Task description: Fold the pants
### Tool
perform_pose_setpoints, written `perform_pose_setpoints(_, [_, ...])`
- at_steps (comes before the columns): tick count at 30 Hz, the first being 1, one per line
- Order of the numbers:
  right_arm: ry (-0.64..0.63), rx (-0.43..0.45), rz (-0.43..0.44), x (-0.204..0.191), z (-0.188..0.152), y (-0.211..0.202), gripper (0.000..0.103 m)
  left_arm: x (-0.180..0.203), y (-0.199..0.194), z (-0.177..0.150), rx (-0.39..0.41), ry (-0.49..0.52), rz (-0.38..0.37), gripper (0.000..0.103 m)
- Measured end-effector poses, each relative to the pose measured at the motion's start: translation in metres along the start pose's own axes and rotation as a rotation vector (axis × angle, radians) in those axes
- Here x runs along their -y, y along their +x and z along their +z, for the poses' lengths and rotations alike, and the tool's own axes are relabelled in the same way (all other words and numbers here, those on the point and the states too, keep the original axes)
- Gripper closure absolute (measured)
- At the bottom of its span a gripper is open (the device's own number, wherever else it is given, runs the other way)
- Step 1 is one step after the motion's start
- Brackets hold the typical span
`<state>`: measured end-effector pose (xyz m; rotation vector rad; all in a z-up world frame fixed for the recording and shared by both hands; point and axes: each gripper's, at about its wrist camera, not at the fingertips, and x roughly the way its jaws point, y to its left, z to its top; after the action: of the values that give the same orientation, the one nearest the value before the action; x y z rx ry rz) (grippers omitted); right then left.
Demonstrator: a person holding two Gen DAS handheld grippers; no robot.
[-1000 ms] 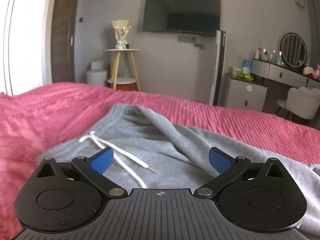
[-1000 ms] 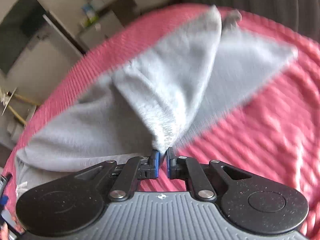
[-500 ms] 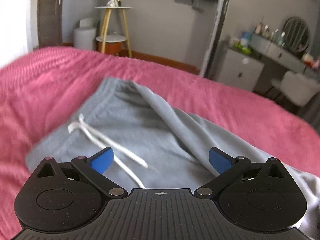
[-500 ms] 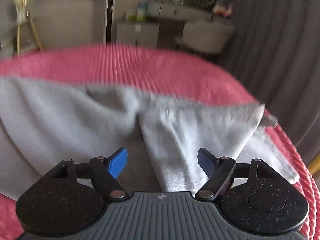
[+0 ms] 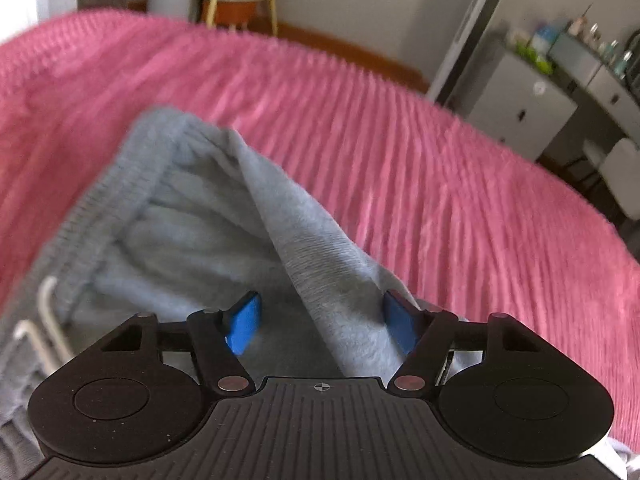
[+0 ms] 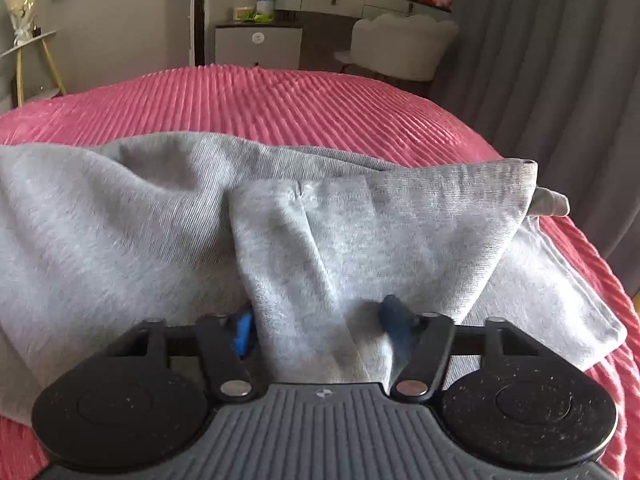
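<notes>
- Both grippers hung low over the grey pants (image 5: 184,240), which lay spread on a pink ribbed bedspread (image 5: 420,168).
- Left gripper (image 5: 320,324): its jaws were closing, with a raised ridge of the grey cloth running between the blue pads (image 5: 244,328); the pad at picture right lay against the cloth, while the other stood clear of the ridge, so nothing was pinched yet.
- Right gripper (image 6: 320,328): its jaws were closing around a bunched fold of a pant leg (image 6: 320,280); cloth filled the gap and touched both pads, though whether it was gripped firmly was hard to tell.
- The elastic waistband (image 5: 120,200) curved away up and to picture left of the left gripper, and a white drawstring (image 5: 44,320) lay at the left edge, partly cut off by the gripper body.
- In the right wrist view a leg cuff (image 6: 552,204) poked out at the far right, near the edge of the bed.
- Beyond the bed stood a small grey cabinet (image 6: 258,46), a pale chair (image 6: 400,48) and grey curtains (image 6: 560,60).
- Small items on the cabinet and the dresser top were too blurred to name.
</notes>
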<state>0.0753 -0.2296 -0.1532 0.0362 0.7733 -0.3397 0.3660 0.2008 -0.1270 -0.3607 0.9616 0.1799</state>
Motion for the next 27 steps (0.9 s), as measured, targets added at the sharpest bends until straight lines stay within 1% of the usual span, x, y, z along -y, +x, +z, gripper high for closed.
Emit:
perform_pose_setpoints(1, [0.002,0.001,0.001,0.001,0.002,0.002,0.055,0.000,0.005,0.003,-0.011,-0.011,-0.007,0.035])
perform_pose_setpoints(2, [-0.002,0.005,-0.002,0.001,0.005,0.005,0.071,0.000,0.008,0.006,-0.013,-0.022,-0.011,0.048])
perform_pose_setpoints(3, [-0.008,0.009,-0.003,0.001,0.008,0.006,0.089,-0.001,0.007,0.008,-0.016,-0.033,-0.017,0.068])
perform_pose_setpoints(5, [0.008,-0.002,0.006,0.005,0.015,0.010,0.093,-0.004,0.002,0.013,-0.046,-0.076,-0.050,0.087])
perform_pose_setpoints(6, [0.042,-0.011,0.029,0.011,0.018,0.009,0.094,-0.006,-0.004,0.015,-0.046,-0.096,-0.054,0.090])
perform_pose_setpoints(9, [0.178,-0.021,0.103,0.035,0.033,0.012,0.095,-0.007,-0.040,0.020,0.035,-0.102,-0.083,0.091])
perform_pose_setpoints(11, [0.291,-0.001,0.139,0.055,0.051,0.015,0.095,-0.010,-0.079,0.022,0.117,-0.118,-0.133,0.091])
perform_pose_setpoints(12, [0.356,0.040,0.157,0.066,0.063,0.013,0.095,-0.013,-0.098,0.022,0.156,-0.122,-0.172,0.091])
perform_pose_setpoints(14, [0.512,0.169,0.246,0.093,0.086,-0.007,0.095,-0.022,-0.145,0.010,0.266,-0.106,-0.248,0.091])
perform_pose_setpoints(15, [0.596,0.250,0.297,0.108,0.096,-0.024,0.095,-0.030,-0.169,-0.002,0.328,-0.086,-0.281,0.091])
perform_pose_setpoints(16, [0.651,0.319,0.344,0.120,0.099,-0.038,0.095,-0.038,-0.187,-0.016,0.369,-0.071,-0.305,0.091])
perform_pose_setpoints(17, [0.688,0.367,0.369,0.130,0.099,-0.051,0.095,-0.049,-0.200,-0.033,0.393,-0.061,-0.323,0.091])
perform_pose_setpoints(19, [0.742,0.408,0.372,0.149,0.086,-0.068,0.095,-0.075,-0.209,-0.073,0.385,-0.087,-0.326,0.089])
perform_pose_setpoints(20, [0.761,0.410,0.348,0.160,0.071,-0.072,0.095,-0.086,-0.203,-0.095,0.357,-0.084,-0.298,0.089])
perform_pose_setpoints(21, [0.770,0.385,0.316,0.167,0.057,-0.069,0.095,-0.095,-0.194,-0.113,0.321,-0.080,-0.261,0.086])
perform_pose_setpoints(22, [0.777,0.327,0.248,0.176,0.037,-0.060,0.095,-0.103,-0.178,-0.133,0.257,-0.082,-0.229,0.086])
perform_pose_setpoints(23, [0.780,0.258,0.191,0.181,0.021,-0.048,0.095,-0.111,-0.157,-0.152,0.166,-0.091,-0.199,0.086])
perform_pose_setpoints(24, [0.796,0.150,0.144,0.188,0.001,-0.031,0.095,-0.117,-0.142,-0.164,0.101,-0.106,-0.168,0.087])
perform_pose_setpoints(25, [0.820,0.057,0.116,0.193,-0.018,-0.016,0.095,-0.122,-0.128,-0.173,0.057,-0.126,-0.151,0.087])
perform_pose_setpoints(26, [0.858,-0.013,0.106,0.197,-0.036,-0.004,0.095,-0.124,-0.118,-0.182,0.046,-0.145,-0.139,0.087])
perform_pose_setpoints(27, [0.919,0.003,0.132,0.200,-0.052,-0.002,0.095,-0.125,-0.115,-0.185,0.071,-0.159,-0.139,0.085])
